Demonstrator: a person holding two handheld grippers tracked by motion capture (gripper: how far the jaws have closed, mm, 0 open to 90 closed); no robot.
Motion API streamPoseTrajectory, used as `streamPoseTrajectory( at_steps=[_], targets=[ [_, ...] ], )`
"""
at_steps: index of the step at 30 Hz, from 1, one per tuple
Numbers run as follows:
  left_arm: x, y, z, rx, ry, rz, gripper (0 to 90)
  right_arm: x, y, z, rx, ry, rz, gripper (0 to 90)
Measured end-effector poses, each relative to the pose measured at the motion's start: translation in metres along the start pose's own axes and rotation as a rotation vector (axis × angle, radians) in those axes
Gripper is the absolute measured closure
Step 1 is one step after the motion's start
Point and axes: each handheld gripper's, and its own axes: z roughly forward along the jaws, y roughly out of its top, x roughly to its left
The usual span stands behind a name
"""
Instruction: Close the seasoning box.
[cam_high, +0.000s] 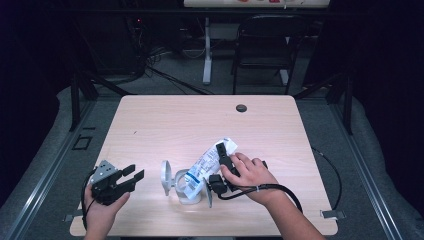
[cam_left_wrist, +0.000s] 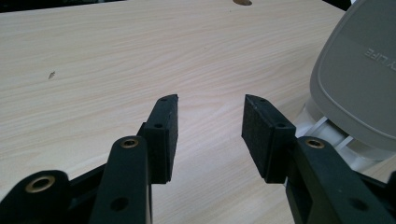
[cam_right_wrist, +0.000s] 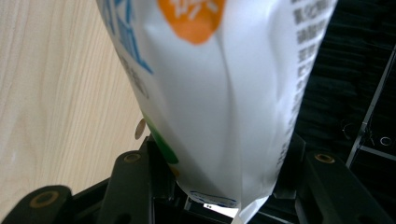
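Note:
A white pouch (cam_high: 205, 167) with blue print lies slanted, its lower end at the mouth of a white round container (cam_high: 190, 197). The container's hinged lid (cam_high: 166, 177) stands open to the left. My right gripper (cam_high: 218, 165) is shut on the pouch's upper half, a hand wrapped round it. In the right gripper view the pouch (cam_right_wrist: 219, 84), with an orange patch, is pinched between the jaws of the right gripper (cam_right_wrist: 219, 163). My left gripper (cam_high: 135, 172) rests open at the table's front left, pointing toward the lid. Its pads (cam_left_wrist: 163, 135) have nothing between them, and the grey lid (cam_left_wrist: 359, 79) rises at right.
The light wooden table (cam_high: 175, 120) has a dark round grommet (cam_high: 241, 108) near its far edge. A black chair (cam_high: 265, 40) and a white table leg (cam_high: 207, 50) stand beyond it. Cables trail from both grippers off the front edge.

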Motion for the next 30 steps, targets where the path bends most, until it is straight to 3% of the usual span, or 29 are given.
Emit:
streamPoseTrajectory(
  at_steps=[12,17,30],
  targets=[
    [-0.0003,-0.0003,0.0005,-0.006,0.0,-0.002,56.5,-0.0031,0.0007,-0.0026,0.028,0.002,-0.028,54.1],
    [-0.0004,-0.0003,0.0006,-0.005,0.0,-0.002,56.5,-0.0017,0.0001,-0.0008,-0.002,-0.004,-0.004,54.2],
    [0.0001,0.0,-0.0002,0.0,0.0,0.001,56.5,-0.003,0.0005,-0.0022,0.015,-0.006,-0.019,54.6]
  ],
)
